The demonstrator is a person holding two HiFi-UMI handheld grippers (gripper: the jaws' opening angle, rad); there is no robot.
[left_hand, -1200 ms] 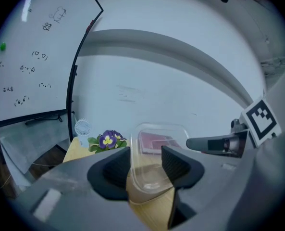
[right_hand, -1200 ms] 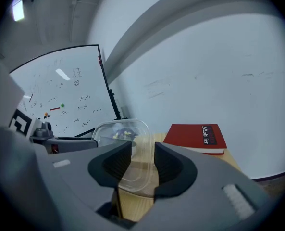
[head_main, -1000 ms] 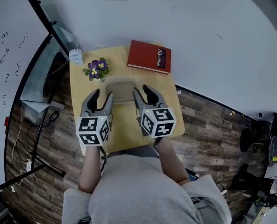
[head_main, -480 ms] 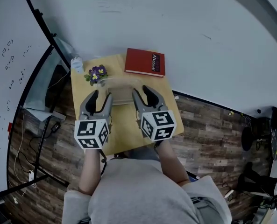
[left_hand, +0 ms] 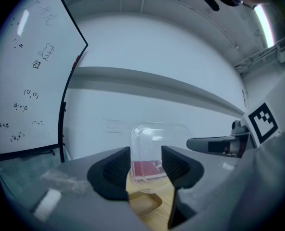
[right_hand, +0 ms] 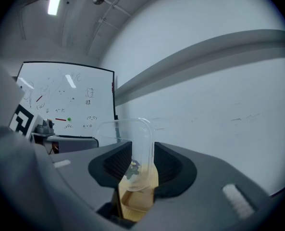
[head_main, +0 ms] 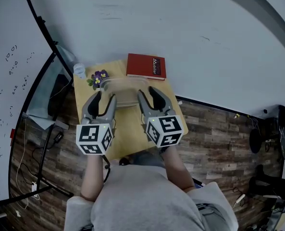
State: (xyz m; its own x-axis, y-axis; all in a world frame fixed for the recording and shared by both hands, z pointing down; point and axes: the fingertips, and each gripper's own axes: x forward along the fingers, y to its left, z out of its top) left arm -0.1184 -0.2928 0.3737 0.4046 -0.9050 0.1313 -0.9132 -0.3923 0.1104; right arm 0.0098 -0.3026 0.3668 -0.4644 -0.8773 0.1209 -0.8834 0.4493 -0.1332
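Clamping jaws of left gripper (left_hand: 146, 153) and right gripper (right_hand: 142, 150) on opposite rims of clear container (head_main: 125, 86), over far half of surface (head_main: 128, 129), between flowers (head_main: 99, 76) and red book (head_main: 146, 66). Advisable: squeezing lightly, matching heights, avoiding flex.

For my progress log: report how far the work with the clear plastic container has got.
Done: left hand-held gripper and right hand-held gripper each clamp one end of the clear rectangular plastic container. In hand: it hangs between them over the small wooden table. Left: it seems not yet set down.
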